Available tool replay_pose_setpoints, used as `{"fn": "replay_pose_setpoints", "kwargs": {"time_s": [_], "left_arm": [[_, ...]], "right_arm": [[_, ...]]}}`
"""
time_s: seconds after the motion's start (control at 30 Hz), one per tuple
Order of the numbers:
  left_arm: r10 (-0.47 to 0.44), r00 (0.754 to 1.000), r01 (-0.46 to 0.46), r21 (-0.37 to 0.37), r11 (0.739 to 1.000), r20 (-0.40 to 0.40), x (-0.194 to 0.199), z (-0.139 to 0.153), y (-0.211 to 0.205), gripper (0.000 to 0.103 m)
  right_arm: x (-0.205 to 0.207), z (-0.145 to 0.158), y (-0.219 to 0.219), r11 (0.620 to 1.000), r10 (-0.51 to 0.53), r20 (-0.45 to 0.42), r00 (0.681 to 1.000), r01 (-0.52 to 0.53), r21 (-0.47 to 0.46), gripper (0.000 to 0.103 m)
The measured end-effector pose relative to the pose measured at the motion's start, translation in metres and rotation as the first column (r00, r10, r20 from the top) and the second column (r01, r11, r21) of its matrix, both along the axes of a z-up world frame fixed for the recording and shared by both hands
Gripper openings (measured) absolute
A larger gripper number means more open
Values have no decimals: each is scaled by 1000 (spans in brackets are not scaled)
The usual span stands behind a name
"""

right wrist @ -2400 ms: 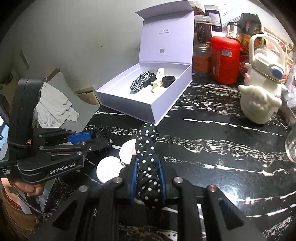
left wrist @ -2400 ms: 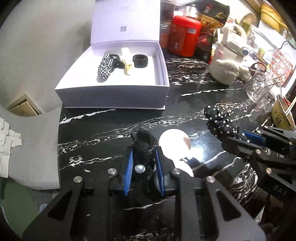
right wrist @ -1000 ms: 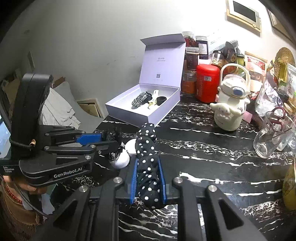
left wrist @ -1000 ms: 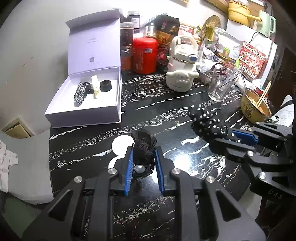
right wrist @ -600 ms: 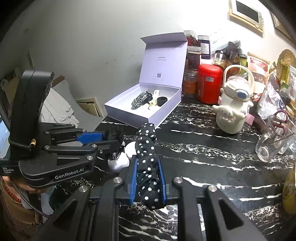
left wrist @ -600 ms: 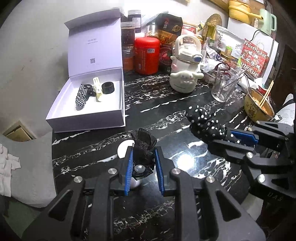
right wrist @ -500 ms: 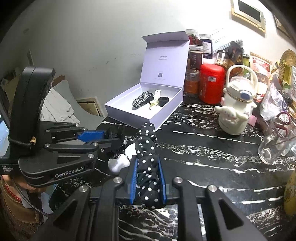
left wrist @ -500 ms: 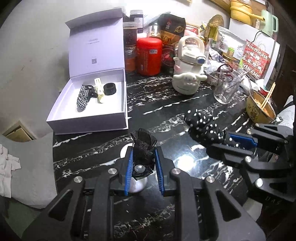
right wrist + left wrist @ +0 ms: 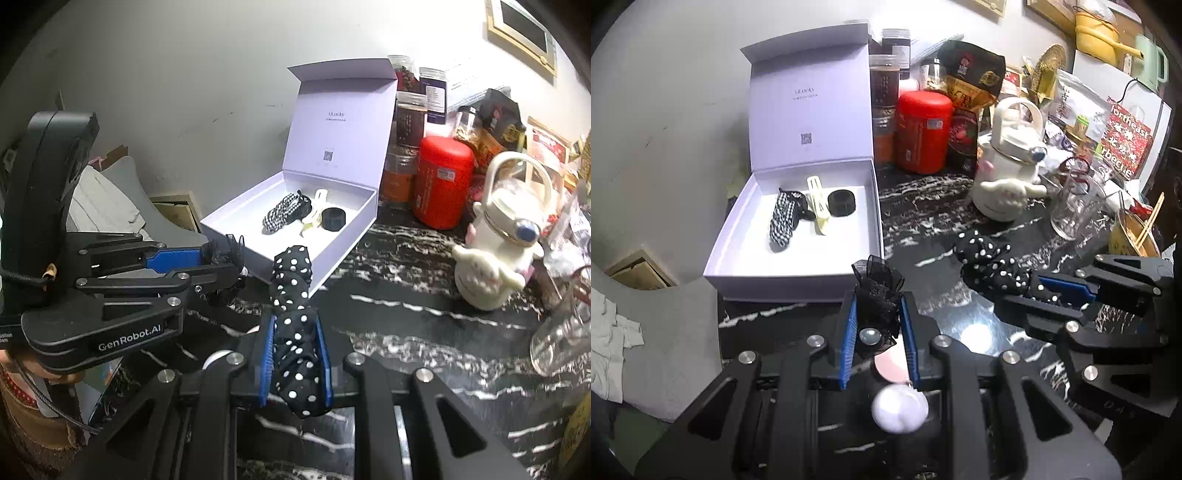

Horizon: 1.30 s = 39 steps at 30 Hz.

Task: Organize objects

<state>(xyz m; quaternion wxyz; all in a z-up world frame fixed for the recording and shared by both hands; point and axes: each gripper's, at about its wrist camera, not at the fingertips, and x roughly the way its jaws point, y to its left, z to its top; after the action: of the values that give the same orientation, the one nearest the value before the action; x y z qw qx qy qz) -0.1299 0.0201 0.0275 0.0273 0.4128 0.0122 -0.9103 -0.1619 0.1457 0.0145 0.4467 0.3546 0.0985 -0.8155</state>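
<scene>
My left gripper [image 9: 878, 306] is shut on a black lace hair bow [image 9: 878, 295] with a white pompom [image 9: 899, 409] hanging under it; it also shows in the right wrist view [image 9: 225, 258]. My right gripper [image 9: 295, 332] is shut on a black polka-dot scrunchie [image 9: 295, 314], seen from the left wrist too [image 9: 993, 264]. Both are held above the black marble table [image 9: 424, 332], just in front of an open lilac box [image 9: 798, 277]. The box holds a checked hair tie [image 9: 783, 221], a cream clip [image 9: 818, 206] and a black ring [image 9: 842, 201].
Behind the box stand a red canister [image 9: 921, 133], jars [image 9: 884, 99] and snack bags [image 9: 971, 74]. A white dog-shaped kettle [image 9: 1008, 177], a glass cup [image 9: 1075, 206] and a bowl with chopsticks [image 9: 1137, 236] stand at the right. A grey cushion [image 9: 661, 332] lies off the table's left edge.
Both grippers have moved forward toward the open box with their loads; the box now looms larger. The pompom now hangs below the left gripper.
</scene>
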Motion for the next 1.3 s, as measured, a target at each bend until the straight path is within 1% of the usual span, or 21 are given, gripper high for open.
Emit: {"fn": "replay_pose_setpoints", "kwargs": {"time_s": [0.6, 0.9, 1.07, 1.3], "left_arm": [[5, 999, -6, -16, 1000, -47, -55, 19, -19, 21], [0, 997, -3, -33, 999, -80, -85, 28, -27, 21], [10, 996, -13, -33, 999, -93, -99, 29, -37, 21], [48, 994, -51, -28, 998, -95, -121, 26, -60, 21]], "right_arm": [[-45, 13, -33, 999, 34, -28, 999, -35, -10, 20], [-70, 28, -46, 999, 29, -60, 998, -31, -25, 20], [-84, 31, -60, 998, 46, -67, 997, -48, -30, 20], [-106, 28, -83, 996, 66, -66, 996, -69, -49, 20]]}}
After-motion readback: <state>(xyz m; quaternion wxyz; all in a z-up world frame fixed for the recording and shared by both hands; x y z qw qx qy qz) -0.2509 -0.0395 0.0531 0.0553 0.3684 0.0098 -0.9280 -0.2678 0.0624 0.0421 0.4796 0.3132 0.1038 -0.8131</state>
